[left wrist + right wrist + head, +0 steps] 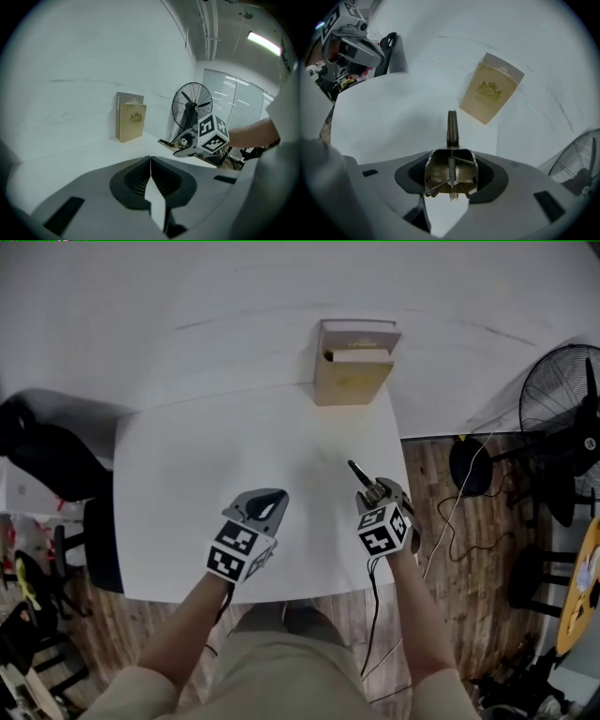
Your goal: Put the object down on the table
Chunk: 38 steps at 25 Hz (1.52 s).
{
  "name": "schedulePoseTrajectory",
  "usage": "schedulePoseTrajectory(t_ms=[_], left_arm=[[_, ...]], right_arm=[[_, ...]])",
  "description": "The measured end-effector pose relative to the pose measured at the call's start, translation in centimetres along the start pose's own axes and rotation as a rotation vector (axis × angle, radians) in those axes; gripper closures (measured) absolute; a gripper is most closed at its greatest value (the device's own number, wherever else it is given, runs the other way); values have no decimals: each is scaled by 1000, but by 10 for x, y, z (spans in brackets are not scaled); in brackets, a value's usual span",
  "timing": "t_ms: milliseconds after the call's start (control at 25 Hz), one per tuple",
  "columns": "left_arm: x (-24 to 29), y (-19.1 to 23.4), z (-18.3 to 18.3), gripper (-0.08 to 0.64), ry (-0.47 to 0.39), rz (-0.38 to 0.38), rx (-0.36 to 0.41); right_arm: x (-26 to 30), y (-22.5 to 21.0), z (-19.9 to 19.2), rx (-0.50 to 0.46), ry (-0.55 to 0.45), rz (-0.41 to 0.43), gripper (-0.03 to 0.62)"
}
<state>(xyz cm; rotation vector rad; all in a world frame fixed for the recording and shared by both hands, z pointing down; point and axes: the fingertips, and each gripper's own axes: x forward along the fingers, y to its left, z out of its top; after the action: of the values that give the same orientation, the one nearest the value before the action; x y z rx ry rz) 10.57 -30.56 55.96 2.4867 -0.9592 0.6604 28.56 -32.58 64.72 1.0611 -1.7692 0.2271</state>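
Note:
My right gripper [375,491] is shut on a metal spring-loaded tool [359,474] whose dark narrow tip points forward over the white table [187,474], near its right edge. In the right gripper view the tool's [451,161] steel body and coil spring sit between the jaws of the right gripper [451,172]. The left gripper view shows that tool [180,144] held a little above the tabletop. My left gripper [272,495] is over the table's front middle, and the left gripper [150,160] has its jaws shut with nothing in them.
A tan box with a gold crest [353,371] stands against the wall at the table's back edge. A black floor fan [562,399] and cables stand on the wooden floor to the right. A black chair [47,456] is at the left.

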Motion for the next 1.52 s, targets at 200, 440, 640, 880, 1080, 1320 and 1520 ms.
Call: schedulePoseTrajectory(t_ms=[200,440,640,880,1080,1320,1520], left_arm=[[9,11,-7,538,19,1,-35],[19,17,-16,538,32,-14,-51],[21,22,-23,538,42,-13,-71],[14,28,-35,538,59,-4,-88],[10,23,-40,538,64,-19,-85],[2,14,-46,538,76,-47,-64],[-13,15,-44,539,63,-40,-57]], right_arm=[[27,4,-2,-45,43,17,374],[48,11,6,-94,67,36,373],[63,25,12,-104,51,50,374],[66,36,21,-54,-22,33,371],[64,53,21,8,-68,51,310],[59,66,17,43,-107,36,297],[35,73,33,87,-176,102,290]])
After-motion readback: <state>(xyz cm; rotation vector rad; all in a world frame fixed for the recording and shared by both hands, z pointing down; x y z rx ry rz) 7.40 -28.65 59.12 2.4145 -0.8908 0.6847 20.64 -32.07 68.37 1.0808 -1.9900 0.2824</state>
